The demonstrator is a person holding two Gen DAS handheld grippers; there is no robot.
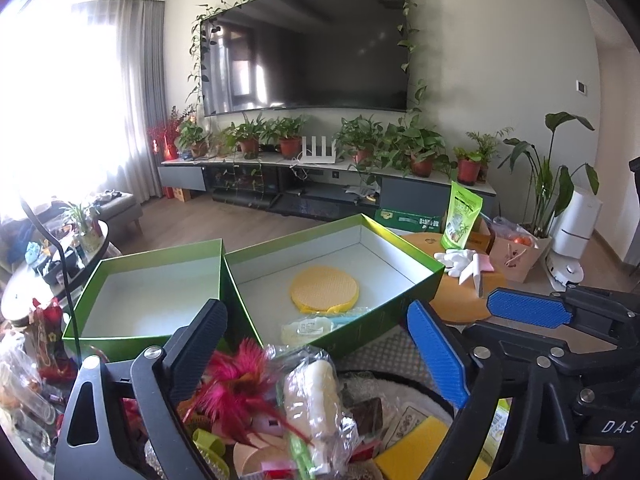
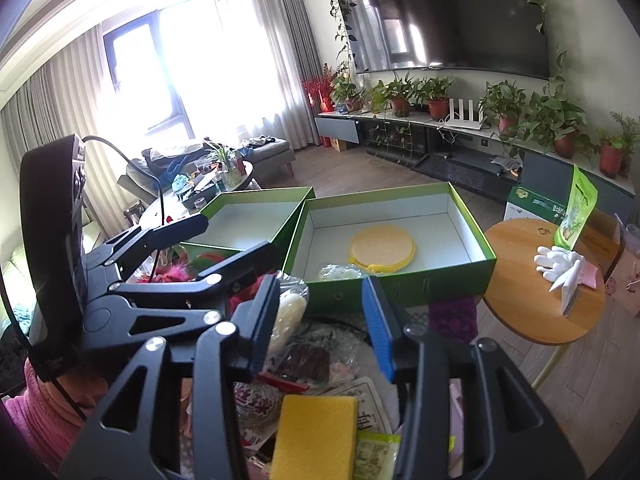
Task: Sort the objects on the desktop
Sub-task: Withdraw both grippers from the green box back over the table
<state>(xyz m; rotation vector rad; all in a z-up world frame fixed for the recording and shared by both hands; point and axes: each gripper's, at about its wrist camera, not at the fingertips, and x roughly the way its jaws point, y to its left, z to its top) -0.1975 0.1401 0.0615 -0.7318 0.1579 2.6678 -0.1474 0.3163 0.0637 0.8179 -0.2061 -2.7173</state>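
Note:
Two open green boxes stand side by side. The left box (image 1: 132, 304) (image 2: 256, 220) looks empty. The right box (image 1: 400, 280) (image 2: 468, 232) holds a round yellow pad (image 1: 324, 290) (image 2: 382, 248) and a white wrapped item (image 1: 306, 330) (image 2: 340, 272). My left gripper (image 1: 316, 356) is open above a heap of loose things: a pink feather toy (image 1: 236, 384), a white roll in clear wrap (image 1: 316, 396), a yellow sponge (image 1: 416, 448). My right gripper (image 2: 320, 316) is open and empty above the same heap, the yellow sponge (image 2: 316, 432) below it. It also shows in the left wrist view (image 1: 528, 312).
A round wooden side table (image 2: 540, 312) (image 1: 460, 308) at the right carries white gloves (image 2: 560, 264) and a green pouch (image 2: 576, 216). A cluttered glass table (image 2: 224, 180) stands at the left. The TV cabinet with potted plants (image 1: 360, 148) is beyond.

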